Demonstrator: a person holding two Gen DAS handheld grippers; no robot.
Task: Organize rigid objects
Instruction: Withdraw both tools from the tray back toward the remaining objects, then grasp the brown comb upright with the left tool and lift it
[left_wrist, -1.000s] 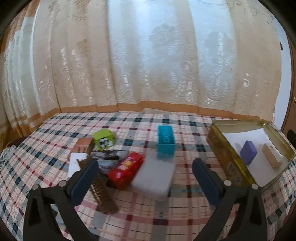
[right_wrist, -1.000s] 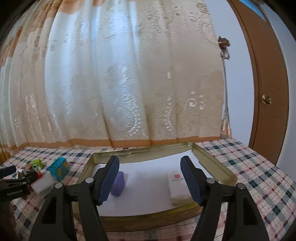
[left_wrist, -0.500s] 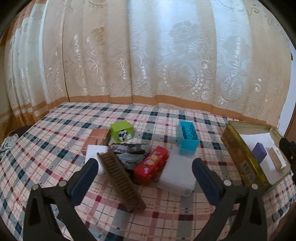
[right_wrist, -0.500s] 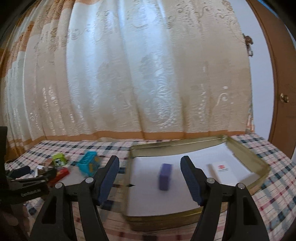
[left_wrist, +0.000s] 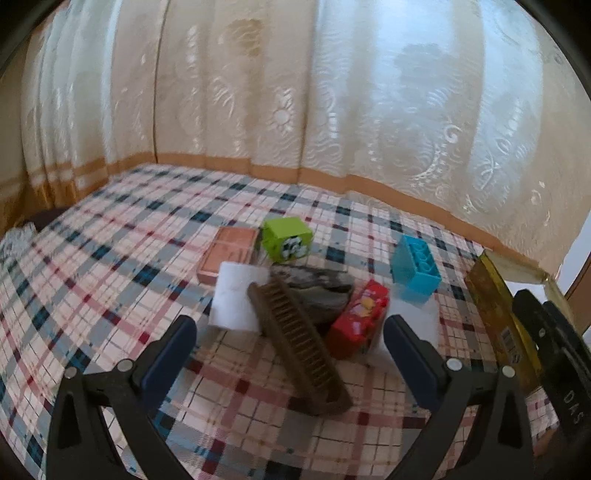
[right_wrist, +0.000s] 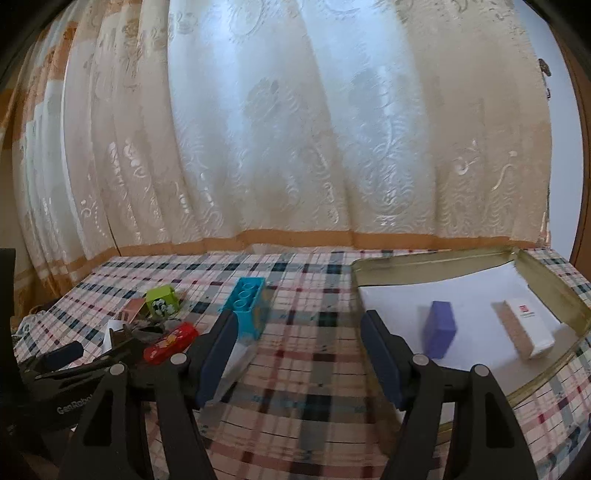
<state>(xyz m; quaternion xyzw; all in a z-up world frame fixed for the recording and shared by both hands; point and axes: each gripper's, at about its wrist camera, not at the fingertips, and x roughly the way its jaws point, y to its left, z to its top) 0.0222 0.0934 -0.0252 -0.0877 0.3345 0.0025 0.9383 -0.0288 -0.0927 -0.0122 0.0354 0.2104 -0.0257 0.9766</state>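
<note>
Both the left gripper (left_wrist: 290, 334) and right gripper (right_wrist: 297, 341) are held wide open and empty. A heaped pile lies on the checked tabletop (left_wrist: 110, 258) at the tin's (right_wrist: 546, 295) nine o'clock: a brown comb (left_wrist: 299, 347) leans against a red box (left_wrist: 358, 323), likely to be knocked if grasped carelessly; a blue brick (right_wrist: 247, 308) stands at the pile's two o'clock.

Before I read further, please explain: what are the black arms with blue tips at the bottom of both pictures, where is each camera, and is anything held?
They are two hand-held grippers; a person carries one in each hand, and a camera on each looks forward along its fingers. In one view, the left gripper is open and empty, above a pile on the checked tablecloth: a brown comb, a red box, a blue brick, a green cube. In the other view, the right gripper is also open and empty. Beside it stands a gold tin holding a purple block and a white box.
</note>
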